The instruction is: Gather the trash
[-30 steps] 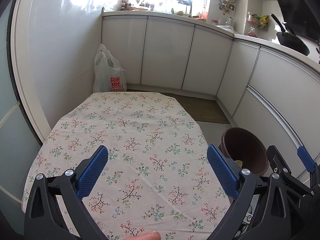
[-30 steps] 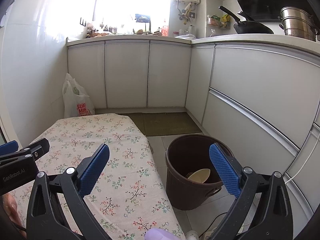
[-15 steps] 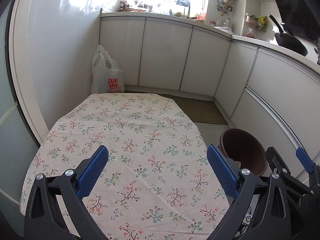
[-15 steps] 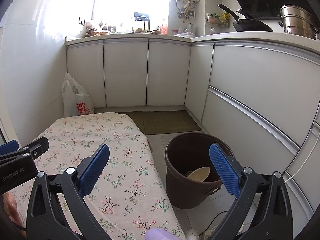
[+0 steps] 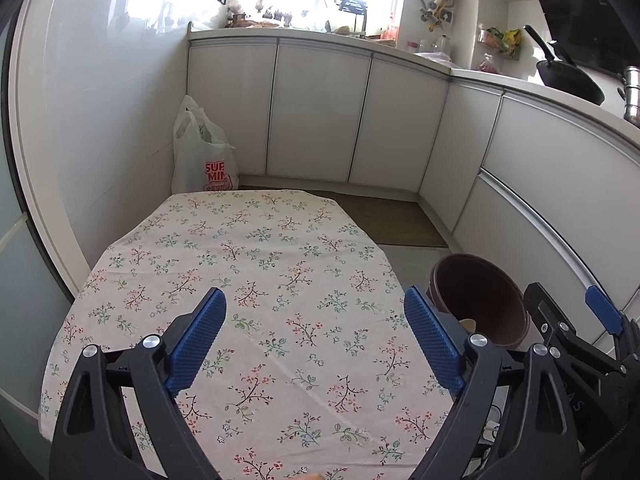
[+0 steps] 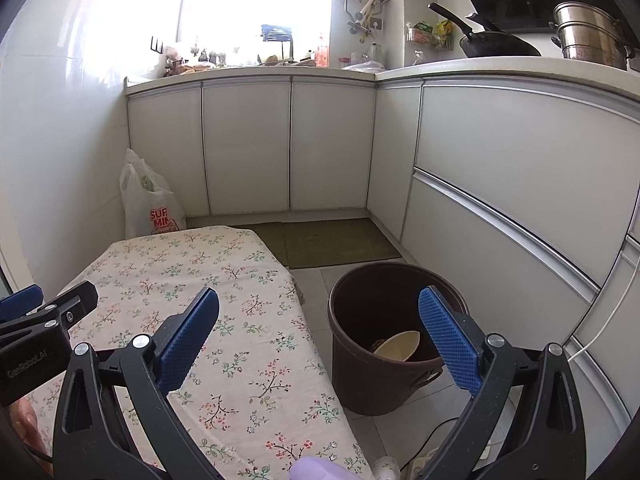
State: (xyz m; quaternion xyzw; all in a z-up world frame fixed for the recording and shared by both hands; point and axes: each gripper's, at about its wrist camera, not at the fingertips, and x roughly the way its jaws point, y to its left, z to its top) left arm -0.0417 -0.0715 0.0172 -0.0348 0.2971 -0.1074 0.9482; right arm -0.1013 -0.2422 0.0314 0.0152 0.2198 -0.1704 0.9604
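Right wrist view: your right gripper (image 6: 318,336) and left gripper (image 5: 314,334) hang spread, empty; beige paper cup (image 6: 398,345) lies in brown plastic bin (image 6: 372,380). Floral tablecloth (image 5: 256,264) shows no trash; collection looks finished, so verify before withdrawing.

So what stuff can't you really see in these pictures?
- Brown bin: a cream cup-like piece shows in the right wrist view, but the bin wall and the right gripper finger hide anything beneath.
- White plastic bag: its contents are hidden; the table cuts off its red lettering in both views.
- Lilac object: cut off by the bottom edge, right wrist view.
- Windowsill items: glare-washed, too small.
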